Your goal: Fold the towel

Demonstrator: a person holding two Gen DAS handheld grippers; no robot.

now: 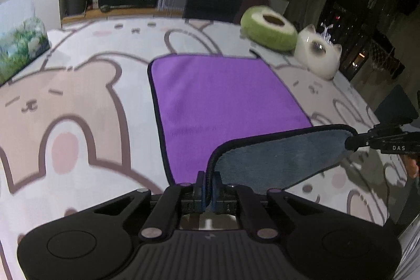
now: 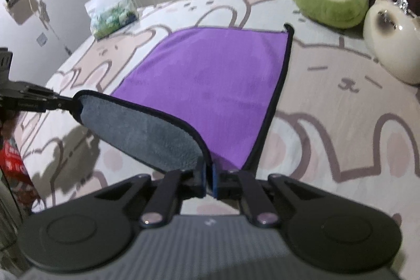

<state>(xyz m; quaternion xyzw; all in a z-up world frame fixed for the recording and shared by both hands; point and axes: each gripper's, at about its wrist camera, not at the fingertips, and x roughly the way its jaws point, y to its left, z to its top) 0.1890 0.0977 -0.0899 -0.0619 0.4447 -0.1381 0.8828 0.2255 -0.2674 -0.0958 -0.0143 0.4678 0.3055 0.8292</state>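
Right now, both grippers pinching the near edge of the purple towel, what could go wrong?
1. The left gripper and right gripper each hold the purple towel with grey underside only at its thin black hem, so a corner may slip out mid-fold.
2. The lifted edge sags between them, so the fold could land uneven.
3. The green avocado plush and white cat-shaped ornament sit beyond the far edge; overshooting could bump them.
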